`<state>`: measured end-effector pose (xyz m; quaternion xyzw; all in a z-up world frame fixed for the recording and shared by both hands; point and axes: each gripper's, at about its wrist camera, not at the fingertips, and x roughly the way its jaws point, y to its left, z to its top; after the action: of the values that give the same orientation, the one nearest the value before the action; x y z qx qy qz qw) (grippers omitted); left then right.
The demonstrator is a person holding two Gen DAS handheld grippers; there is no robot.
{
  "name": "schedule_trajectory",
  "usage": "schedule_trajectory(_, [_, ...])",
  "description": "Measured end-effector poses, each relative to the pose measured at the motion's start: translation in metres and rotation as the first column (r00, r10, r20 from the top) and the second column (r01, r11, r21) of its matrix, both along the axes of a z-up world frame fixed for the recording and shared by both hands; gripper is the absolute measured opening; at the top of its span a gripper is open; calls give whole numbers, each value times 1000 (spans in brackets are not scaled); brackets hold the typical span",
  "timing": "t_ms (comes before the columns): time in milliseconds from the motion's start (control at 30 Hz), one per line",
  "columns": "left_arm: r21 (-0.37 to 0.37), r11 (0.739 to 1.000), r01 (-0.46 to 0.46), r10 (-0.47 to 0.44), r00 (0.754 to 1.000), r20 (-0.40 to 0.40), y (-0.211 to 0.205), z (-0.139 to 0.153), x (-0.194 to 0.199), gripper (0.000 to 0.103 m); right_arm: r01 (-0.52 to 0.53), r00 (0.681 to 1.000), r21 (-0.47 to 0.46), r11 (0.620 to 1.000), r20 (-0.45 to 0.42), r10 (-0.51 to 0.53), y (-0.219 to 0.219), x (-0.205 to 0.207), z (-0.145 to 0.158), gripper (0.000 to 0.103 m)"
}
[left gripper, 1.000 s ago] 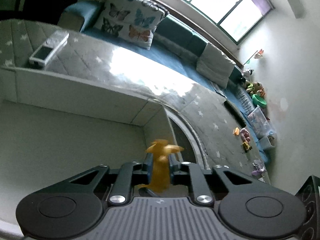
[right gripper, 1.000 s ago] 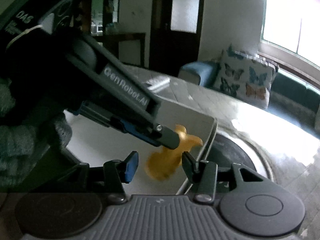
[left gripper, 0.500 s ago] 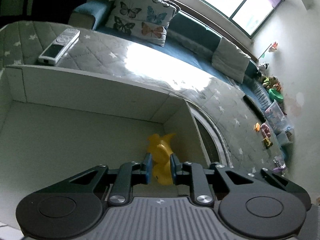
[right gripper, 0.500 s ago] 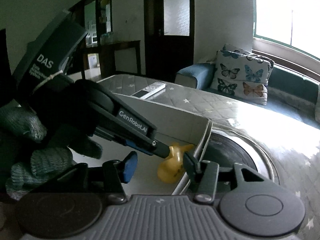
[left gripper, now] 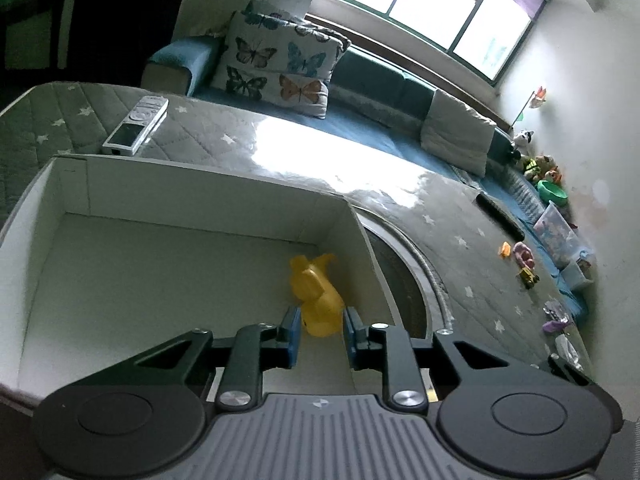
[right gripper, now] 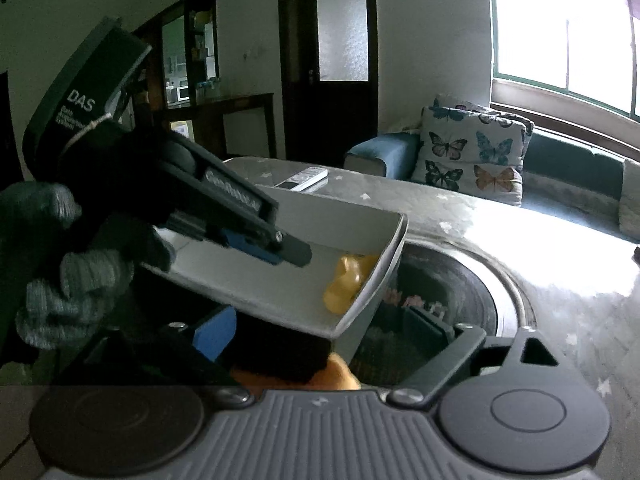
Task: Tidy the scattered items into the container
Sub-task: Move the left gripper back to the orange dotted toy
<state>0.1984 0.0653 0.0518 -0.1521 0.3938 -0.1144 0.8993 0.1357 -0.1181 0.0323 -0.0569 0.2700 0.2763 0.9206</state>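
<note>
Released a moment ago, the yellow toy [left gripper: 316, 296] now lies in the white container [left gripper: 208, 188] just ahead of the left gripper [left gripper: 319, 336], whose opening jaws no longer touch it, while the right gripper [right gripper: 320, 332] spreads wide, empty.

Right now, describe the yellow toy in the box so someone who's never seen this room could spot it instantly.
Find the white open-topped box on the grey star-quilted tabletop, in front of the butterfly cushion. The yellow plastic toy lies on the box floor near its right wall, between the left gripper's opening jaws. It is the only thing visible inside, and the only yellow.
</note>
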Motion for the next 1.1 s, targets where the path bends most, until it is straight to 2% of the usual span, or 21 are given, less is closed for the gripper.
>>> schedule_trajectory(433, [86, 996, 9, -14, 998, 58, -20, 0, -54, 30, 4, 1000, -2, 1000, -30, -4, -15, -51, -16, 95])
schedule_trajectory(733, [55, 996, 65, -67, 997, 47, -37, -2, -70, 31, 2, 998, 17, 1000, -64, -1, -13, -63, -28, 88])
schedule_trajectory(867, [30, 995, 94, -94, 995, 14, -41, -11, -68, 31, 7, 996, 21, 1000, -92, -5, -13, -60, -35, 80])
schedule_trajectory(967, [10, 995, 102, -102, 995, -10, -43, -18, -66, 31, 23, 995, 12, 1000, -101, -21, -14, -60, -41, 77])
schedule_trajectory(1033, [1, 994, 108, -108, 994, -24, -44, -22, -65, 31, 41, 994, 2, 999, -105, -40, -14, -59, -44, 70])
schedule_trajectory(1100, [-8, 993, 114, -114, 993, -36, -45, -26, -64, 31, 72, 992, -1, 997, -108, -72, -18, -56, -45, 70])
